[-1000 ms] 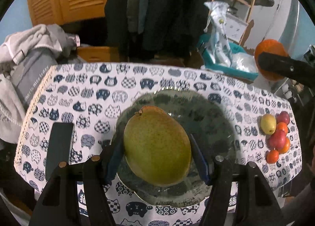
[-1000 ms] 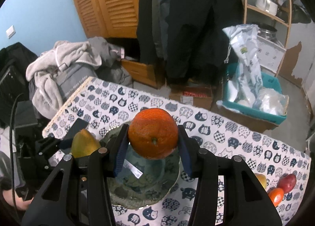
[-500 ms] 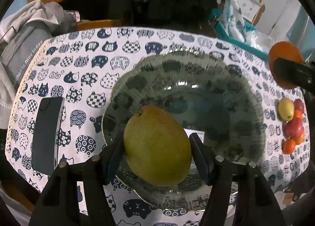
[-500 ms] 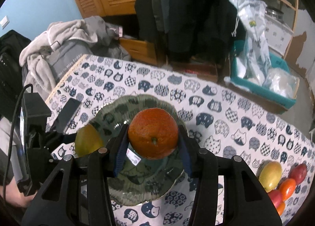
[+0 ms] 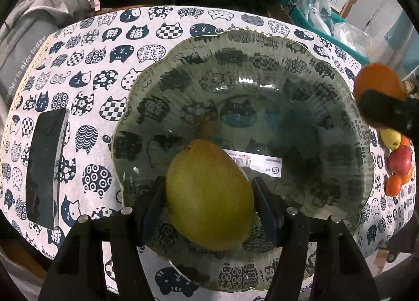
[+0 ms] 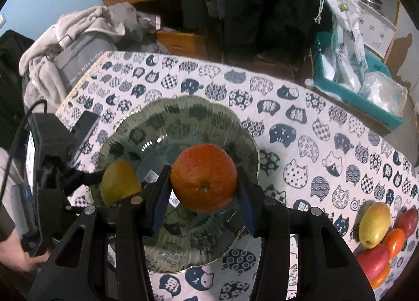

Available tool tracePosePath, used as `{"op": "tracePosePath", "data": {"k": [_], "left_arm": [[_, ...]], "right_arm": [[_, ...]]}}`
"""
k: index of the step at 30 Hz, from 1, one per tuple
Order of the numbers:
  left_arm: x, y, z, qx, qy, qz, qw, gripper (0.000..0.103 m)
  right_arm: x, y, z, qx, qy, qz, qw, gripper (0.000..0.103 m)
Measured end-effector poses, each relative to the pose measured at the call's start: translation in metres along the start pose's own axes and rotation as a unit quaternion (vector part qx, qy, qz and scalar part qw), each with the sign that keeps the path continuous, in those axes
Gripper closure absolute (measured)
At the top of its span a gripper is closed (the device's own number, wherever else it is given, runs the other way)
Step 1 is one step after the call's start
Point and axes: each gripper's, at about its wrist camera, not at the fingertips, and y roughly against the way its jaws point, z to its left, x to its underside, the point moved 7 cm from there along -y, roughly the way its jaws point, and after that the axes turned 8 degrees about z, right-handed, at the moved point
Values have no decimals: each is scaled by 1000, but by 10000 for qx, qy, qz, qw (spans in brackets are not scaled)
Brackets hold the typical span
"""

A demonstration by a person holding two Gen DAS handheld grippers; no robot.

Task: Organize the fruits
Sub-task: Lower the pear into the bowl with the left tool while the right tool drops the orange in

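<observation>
My left gripper is shut on a green-yellow pear and holds it low over the near part of a large glass plate on the cat-print tablecloth. My right gripper is shut on an orange above the same plate. The pear and the left gripper also show at the left in the right wrist view. The orange shows at the right edge of the left wrist view. A pile of loose fruit lies at the table's right edge.
A black phone lies left of the plate. A white label shows through the plate. Grey clothes are heaped beyond the table's left end. A teal bin with plastic bags stands behind the table.
Both grippers have come down closer to the plate with their fruit still held. The plate looks larger in both views.
</observation>
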Motion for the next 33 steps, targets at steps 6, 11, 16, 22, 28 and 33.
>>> {"op": "tracePosePath", "data": {"k": [6, 11, 16, 22, 28, 33], "left_arm": [[-1, 3, -2, -51, -53, -95, 9999, 36], [1, 3, 0, -68, -39, -60, 10000, 36], [2, 8, 1, -75, -16, -70, 9999, 36], [-2, 21, -2, -63, 16, -189, 9998, 34], [-8, 36, -6, -205, -84, -394, 9990, 31], [-12, 56, -10, -173, -75, -587, 9981, 30]], "right_arm": [[6, -23, 5, -55, 92, 208, 9997, 55], [13, -38, 8, -135, 131, 370, 9991, 55], [21, -49, 7, -165, 118, 512, 9985, 55], [26, -51, 4, -228, 105, 562, 9981, 53], [28, -45, 2, -345, 3, 519, 9981, 46], [24, -25, 2, -423, -37, 253, 9988, 40]]}}
